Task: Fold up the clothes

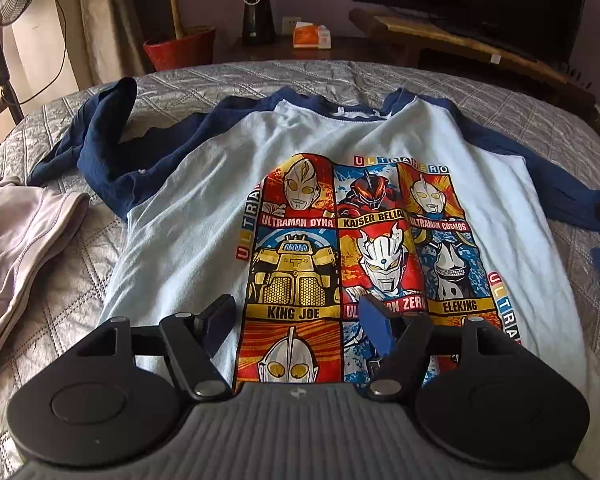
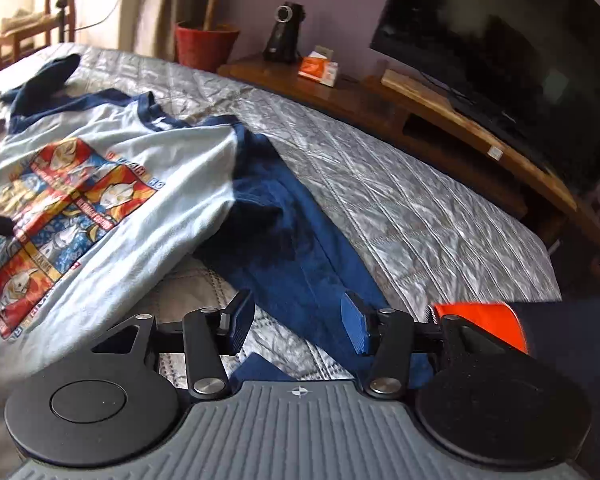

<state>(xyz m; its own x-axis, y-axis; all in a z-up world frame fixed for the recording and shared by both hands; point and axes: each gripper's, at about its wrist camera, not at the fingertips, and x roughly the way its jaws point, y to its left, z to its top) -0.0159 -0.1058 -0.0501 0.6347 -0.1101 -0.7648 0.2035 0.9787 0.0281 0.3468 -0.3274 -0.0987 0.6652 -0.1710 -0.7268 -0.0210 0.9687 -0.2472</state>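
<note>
A: Where is the shirt [image 1: 204, 208] to be found?

B: It is spread front-up on the grey quilted bedspread [image 1: 300, 76], collar toward the far edge. The printed panel [image 1: 364, 256] is laid fairly flat, but the navy sleeve [image 1: 104, 140] on one side is bunched and partly stood up, while the other sleeve [image 2: 300, 248] is stretched out across the quilt.

A: And the grippers?

B: The left gripper [image 1: 300, 320] is held over the lower print with its jaws apart and nothing between them. The right gripper [image 2: 298, 326] is poised above the stretched sleeve, jaws likewise parted; whether cloth is brushed by its pads cannot be made out for certain.

A: What could be spoiled from here?

B: If the crumpled sleeve is folded in unsmoothed, a lump would be trapped. If only the top layer is pinched, the back would be dragged askew. The pale garment [image 1: 24, 236] lying just beside could also be caught up.
</note>
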